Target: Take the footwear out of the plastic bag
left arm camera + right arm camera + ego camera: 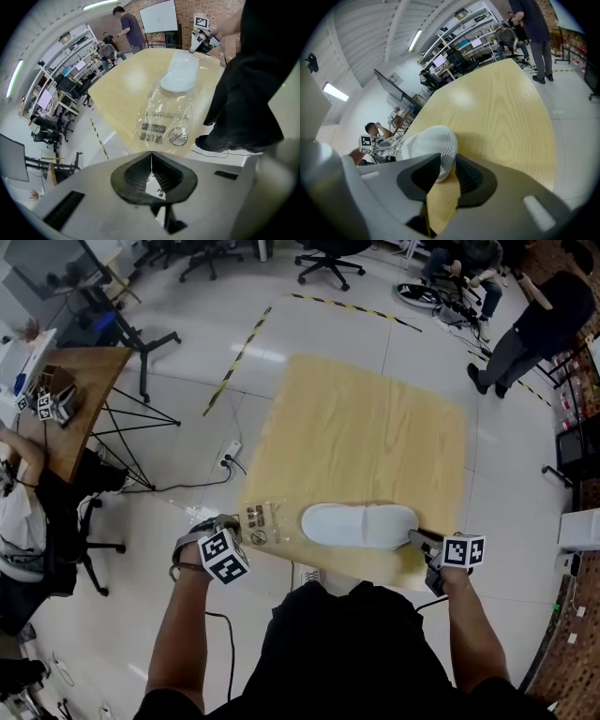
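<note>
Two claws gripping | left claw (151,161) pinched together on plastic bag (164,117) edge | right claw (443,171) clamped on white slipper (429,145) lying on counter (501,108), bag at its far end | power strip (230,456), office chairs (328,259) on floor (187,371) beyond

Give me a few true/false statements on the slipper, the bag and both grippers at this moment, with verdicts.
1. The slipper is white. True.
2. The right gripper has its fingers closed on nothing. False: they grip one end of the slipper.
3. The left gripper has its fingers wide apart. False: they are shut on the edge of the plastic bag.
4. The plastic bag is clear with dark print. True.
5. The slipper lies on a desk. False: it lies on a wood-grain mat on the floor.
</note>
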Motion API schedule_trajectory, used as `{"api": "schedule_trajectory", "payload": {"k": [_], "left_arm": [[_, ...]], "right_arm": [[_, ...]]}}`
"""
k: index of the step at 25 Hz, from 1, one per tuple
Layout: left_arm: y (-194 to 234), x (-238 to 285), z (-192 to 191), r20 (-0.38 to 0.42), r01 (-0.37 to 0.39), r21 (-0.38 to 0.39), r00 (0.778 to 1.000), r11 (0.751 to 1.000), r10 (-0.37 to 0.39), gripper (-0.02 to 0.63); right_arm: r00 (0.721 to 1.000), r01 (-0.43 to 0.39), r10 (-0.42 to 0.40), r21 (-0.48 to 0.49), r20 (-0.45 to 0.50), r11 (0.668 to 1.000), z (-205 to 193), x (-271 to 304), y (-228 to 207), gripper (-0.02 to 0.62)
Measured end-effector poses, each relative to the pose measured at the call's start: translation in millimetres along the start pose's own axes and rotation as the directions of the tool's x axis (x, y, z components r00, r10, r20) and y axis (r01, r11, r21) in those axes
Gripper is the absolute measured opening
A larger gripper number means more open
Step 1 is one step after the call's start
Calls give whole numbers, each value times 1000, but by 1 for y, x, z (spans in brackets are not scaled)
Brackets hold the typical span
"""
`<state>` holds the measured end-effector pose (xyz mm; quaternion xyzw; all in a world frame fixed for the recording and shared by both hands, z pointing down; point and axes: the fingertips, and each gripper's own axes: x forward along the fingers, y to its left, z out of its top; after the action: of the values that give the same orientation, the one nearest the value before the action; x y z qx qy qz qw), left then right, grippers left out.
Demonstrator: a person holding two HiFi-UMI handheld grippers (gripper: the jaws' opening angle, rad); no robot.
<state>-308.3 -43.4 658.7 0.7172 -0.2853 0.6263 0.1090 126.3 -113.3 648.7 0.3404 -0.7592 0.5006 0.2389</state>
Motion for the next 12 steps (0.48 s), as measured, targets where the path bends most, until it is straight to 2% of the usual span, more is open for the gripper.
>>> {"api": "schedule_trajectory", "payload": {"k": [6,10,12], "left_arm": [[34,-11,-21,-20,-95,-87,995,992,93,8],[68,-23,-26,-29,-190,-145,982,971,188,8],[84,-31,-14,2,-221,-171,975,960,224,8]], "right_arm": [[1000,9,-9,3,-5,1000,1,-1,-3,103],[1000,4,-4,5,-3,1000,0,0,-2,103],[1000,3,-3,7,-2,1000,-2,0,-1,102]]}}
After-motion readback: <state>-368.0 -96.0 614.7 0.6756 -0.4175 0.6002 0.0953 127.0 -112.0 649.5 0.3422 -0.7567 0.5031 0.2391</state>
